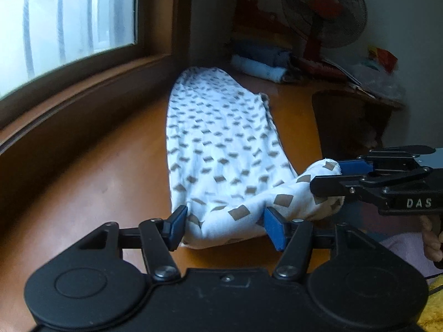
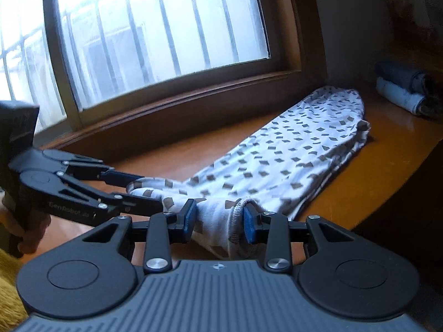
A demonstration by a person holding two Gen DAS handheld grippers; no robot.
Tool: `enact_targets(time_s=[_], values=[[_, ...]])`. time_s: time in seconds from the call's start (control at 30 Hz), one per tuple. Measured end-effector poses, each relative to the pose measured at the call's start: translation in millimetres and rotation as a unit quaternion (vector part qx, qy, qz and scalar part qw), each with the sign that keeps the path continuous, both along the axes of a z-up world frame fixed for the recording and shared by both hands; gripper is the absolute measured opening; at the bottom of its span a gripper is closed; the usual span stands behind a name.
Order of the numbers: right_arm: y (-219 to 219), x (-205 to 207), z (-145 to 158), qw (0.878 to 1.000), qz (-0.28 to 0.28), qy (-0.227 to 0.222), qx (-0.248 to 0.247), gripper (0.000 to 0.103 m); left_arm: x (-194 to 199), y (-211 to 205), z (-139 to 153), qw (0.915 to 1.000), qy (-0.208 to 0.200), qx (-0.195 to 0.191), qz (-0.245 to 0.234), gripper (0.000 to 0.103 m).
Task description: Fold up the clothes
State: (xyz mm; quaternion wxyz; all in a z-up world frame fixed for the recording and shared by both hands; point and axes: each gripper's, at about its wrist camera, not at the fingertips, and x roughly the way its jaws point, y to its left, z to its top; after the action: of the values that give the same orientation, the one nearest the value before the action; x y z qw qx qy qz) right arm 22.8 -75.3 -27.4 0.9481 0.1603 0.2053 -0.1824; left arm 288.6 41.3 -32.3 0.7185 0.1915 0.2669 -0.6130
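Note:
A white garment with brown square print (image 1: pixel 218 144) lies lengthwise on the orange-brown table (image 1: pixel 97 171), stretching away toward the far wall; it also shows in the right wrist view (image 2: pixel 290 149). My left gripper (image 1: pixel 225 225) has its blue pads on either side of the near end's bunched cloth, which fills the gap. My right gripper (image 2: pixel 220 220) holds the near hem corner between its pads. Each gripper also shows from the side in the other's view, the right one (image 1: pixel 326 177) and the left one (image 2: pixel 144 191), both with cloth between the fingers.
A window with a brown wooden frame (image 1: pixel 83 83) runs along the table's left side. Folded blue and white clothes (image 1: pixel 260 63) lie at the far end; they also show in the right wrist view (image 2: pixel 404 94). A standing fan (image 1: pixel 324 11) and clutter (image 1: pixel 371 74) stand at the back right. The table's right edge (image 2: pixel 387 182) drops off.

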Motion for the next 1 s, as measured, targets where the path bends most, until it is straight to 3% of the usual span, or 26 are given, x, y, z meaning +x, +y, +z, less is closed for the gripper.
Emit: enact_targets(time_s=[0.33,0.63,1.0], values=[[-71.0,9.5,-3.1,0.998,0.01,-0.023,0.055,0.038,2.2,-48.1,5.0,0.9987,-0.007,0.002,0.05,0.059],[-104.0,22.8,-7.3,0.998,0.029,-0.023,0.052,0.039,1.3,-84.5,4.3,0.9968,-0.029,0.021,0.071,0.061],[-133.8,26.0,-5.3,0.996,0.04,-0.038,0.065,0.045,6.9,-143.5,-34.4,0.9894,-0.053,0.075,0.112,0.069]])
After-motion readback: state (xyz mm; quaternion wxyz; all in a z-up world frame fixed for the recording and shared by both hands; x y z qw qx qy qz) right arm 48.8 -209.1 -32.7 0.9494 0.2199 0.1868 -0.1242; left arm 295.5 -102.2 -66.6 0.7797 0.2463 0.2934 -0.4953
